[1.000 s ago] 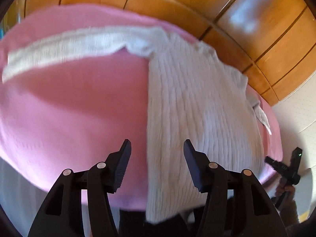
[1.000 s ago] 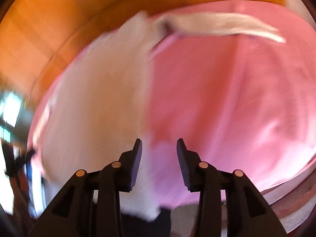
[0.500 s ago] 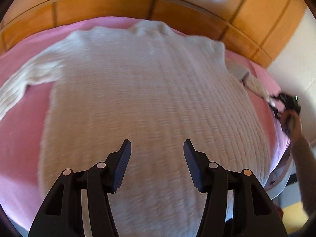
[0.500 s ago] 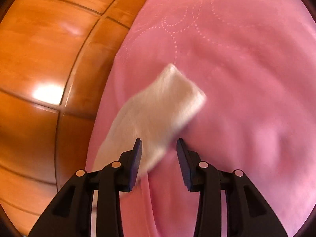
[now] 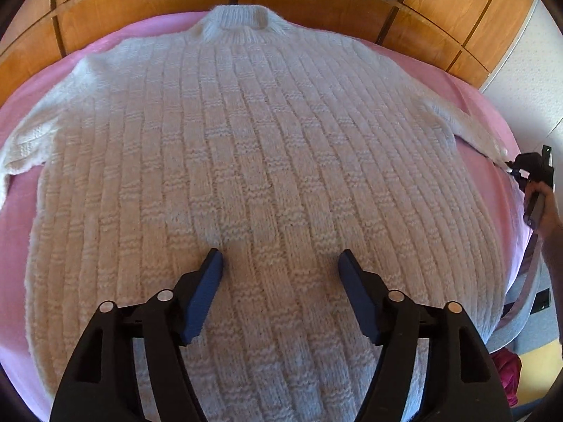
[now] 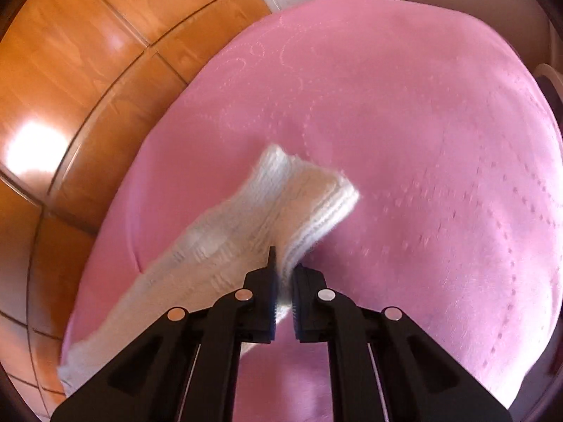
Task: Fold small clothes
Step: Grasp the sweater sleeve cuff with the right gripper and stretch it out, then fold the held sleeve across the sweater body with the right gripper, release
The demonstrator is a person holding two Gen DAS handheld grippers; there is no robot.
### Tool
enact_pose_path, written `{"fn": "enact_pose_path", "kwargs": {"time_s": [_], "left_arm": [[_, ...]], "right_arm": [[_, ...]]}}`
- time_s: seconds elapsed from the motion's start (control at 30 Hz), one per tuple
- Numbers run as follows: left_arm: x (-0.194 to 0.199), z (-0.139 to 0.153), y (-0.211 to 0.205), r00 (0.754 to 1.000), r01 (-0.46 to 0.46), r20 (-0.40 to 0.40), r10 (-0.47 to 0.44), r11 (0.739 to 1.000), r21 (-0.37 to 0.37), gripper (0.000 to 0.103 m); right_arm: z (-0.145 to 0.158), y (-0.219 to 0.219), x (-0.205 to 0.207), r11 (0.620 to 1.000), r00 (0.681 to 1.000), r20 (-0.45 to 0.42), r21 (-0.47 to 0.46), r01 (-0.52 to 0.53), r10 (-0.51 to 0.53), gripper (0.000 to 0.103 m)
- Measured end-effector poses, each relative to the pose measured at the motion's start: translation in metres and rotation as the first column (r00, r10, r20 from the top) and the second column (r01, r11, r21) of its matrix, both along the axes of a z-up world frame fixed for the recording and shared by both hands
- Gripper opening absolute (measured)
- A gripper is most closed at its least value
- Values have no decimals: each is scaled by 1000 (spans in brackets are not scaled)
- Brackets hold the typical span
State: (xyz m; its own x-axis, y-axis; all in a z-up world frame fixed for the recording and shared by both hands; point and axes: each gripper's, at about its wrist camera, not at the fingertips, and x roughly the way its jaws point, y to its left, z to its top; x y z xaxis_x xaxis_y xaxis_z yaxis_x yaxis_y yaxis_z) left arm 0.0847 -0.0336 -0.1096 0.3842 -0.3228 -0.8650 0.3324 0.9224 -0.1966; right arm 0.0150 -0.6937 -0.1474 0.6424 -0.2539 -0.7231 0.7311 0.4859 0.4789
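Note:
A white ribbed knit sweater (image 5: 253, 161) lies flat on the pink bedspread (image 5: 21, 218), collar at the far side. My left gripper (image 5: 281, 263) hovers over its lower middle, its jaws opening with only the flat knit beneath them, nothing pinched. Far right in the left wrist view, my right gripper (image 5: 512, 168) sits at the end of the sweater's right sleeve (image 5: 471, 130), held by a person's hand (image 5: 549, 218). In the right wrist view the right gripper (image 6: 283, 269) is shut on the sleeve cuff (image 6: 302, 197), which bunches up out of the fingers.
A wooden panelled headboard (image 5: 316, 3) runs behind the bed, also at the left as wood panels (image 6: 70, 70). A white wall (image 5: 527, 81) stands at the right. Pink bedspread (image 6: 422, 140) stretches beyond the cuff. A grey and yellow floor area (image 5: 527, 316) shows past the bed's right edge.
The left gripper moved over the sweater's middle and its jaws widened. The right gripper swung to the right sleeve's cuff and closed on it.

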Motion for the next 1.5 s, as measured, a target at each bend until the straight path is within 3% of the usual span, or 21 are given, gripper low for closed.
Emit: {"fn": "enact_pose_path", "kwargs": {"time_s": [0.1, 0.17, 0.2, 0.23, 0.33, 0.4, 0.53, 0.6, 0.67, 0.77, 0.83, 0.87, 0.93, 1.0, 1.1, 1.17, 1.3, 1.4, 1.5], "left_arm": [[2, 1, 0, 1000, -8, -4, 8, 1000, -3, 68], [1, 4, 5, 1000, -18, -12, 18, 1000, -24, 68], [0, 7, 10, 999, -34, -14, 33, 999, -42, 68], [-1, 9, 14, 999, -45, -12, 44, 998, -49, 68], [-9, 14, 29, 997, -73, -8, 73, 995, -71, 68], [-16, 15, 37, 997, -83, 1, 83, 994, -69, 68], [-27, 13, 47, 995, -97, 0, 97, 993, -71, 68], [-33, 14, 52, 994, -104, 4, 105, 991, -79, 68], [-38, 16, 54, 994, -110, 11, 111, 990, -87, 68], [-45, 16, 59, 993, -117, 18, 119, 989, -95, 68], [-49, 15, 62, 993, -116, 20, 119, 989, -94, 68], [-51, 15, 63, 993, -114, 23, 116, 989, -91, 68], [-58, 14, 66, 994, -107, 26, 109, 991, -81, 68], [-65, 9, 69, 995, -101, 17, 102, 993, -60, 68], [-70, 5, 71, 995, -93, 18, 94, 994, -54, 68], [-71, 7, 68, 996, -83, 26, 84, 996, -31, 68], [-65, 16, 80, 991, -126, 22, 128, 989, -82, 68], [-58, 15, 91, 984, -178, 10, 180, 979, -97, 68], [-51, 13, 97, 979, -205, -8, 206, 972, -113, 68]], "right_arm": [[3, 4, 4, 1000, 1000, 9, -2, -27, 27, 10], [9, 9, 4, 1000, 999, 14, 0, -31, 31, 28], [17, 16, -3, 999, 999, 27, -12, -42, 43, 47], [22, 23, -5, 998, 998, 30, -28, -54, 55, 49], [39, 62, -9, 980, 979, 61, -55, -193, 197, 49], [44, 94, -11, 947, 943, 90, -48, -317, 320, 48], [40, 178, 4, 783, 773, 197, 39, -621, 603, 48], [30, 217, 16, 710, 707, 214, 75, -700, 674, 48], [20, 243, 27, 678, 680, 198, 90, -730, 706, 48], [2, 271, 42, 655, 666, 169, 122, -746, 727, 47], [-3, 284, 47, 645, 657, 144, 127, -754, 740, 22], [0, 283, 55, 656, 665, 128, 113, -747, 736, 5], [16, 286, 47, 659, 659, 141, 58, -750, 739, 4], [26, 291, 34, 660, 657, 94, -13, -751, 748, 4], [7, 299, 30, 671, 673, -75, -50, -740, 736, 4], [-10, 297, 31, 679, 679, -64, -19, -734, 732, 5], [-12, 273, 20, 697, 700, 87, 64, -714, 709, 31], [5, 243, 5, 756, 754, 128, 41, -653, 645, 40], [11, 176, -23, 883, 875, 182, 58, -466, 449, 44]]}}
